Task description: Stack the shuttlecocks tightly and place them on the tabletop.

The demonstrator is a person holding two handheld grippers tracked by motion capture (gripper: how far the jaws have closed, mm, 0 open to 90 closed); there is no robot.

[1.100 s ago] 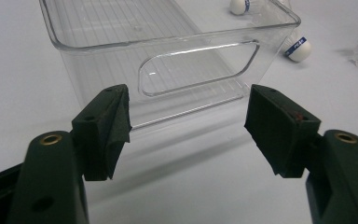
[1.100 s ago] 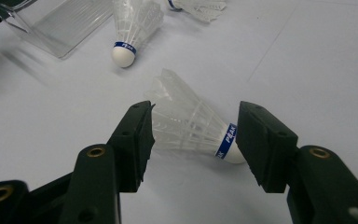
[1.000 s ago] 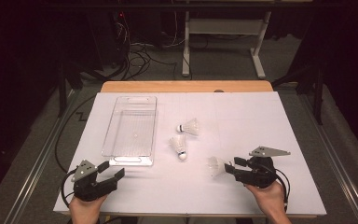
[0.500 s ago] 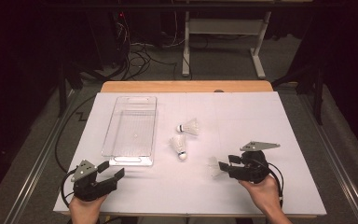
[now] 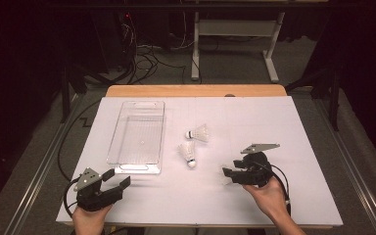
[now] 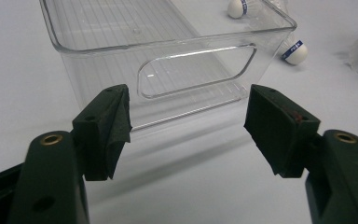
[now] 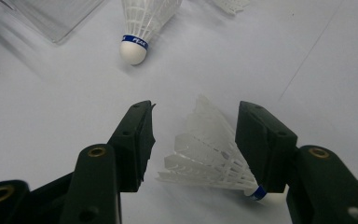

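Right gripper (image 5: 231,172) at near right of white table (image 5: 298,127), held low from behind by right hand (image 5: 267,193), jaws pointing left, spread apart around white feathered shuttlecock (image 7: 212,156) lying on its side; not clamped. Left gripper (image 5: 120,180) at near left, gripped by left hand (image 5: 90,215), jaws apart, aimed at near end of clear plastic rectangular bin (image 5: 137,137). Two more white shuttlecocks (image 5: 188,154) between bin and right gripper.

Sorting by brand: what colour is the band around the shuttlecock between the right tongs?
Blue, on the shuttlecock; clearest in the right gripper view.
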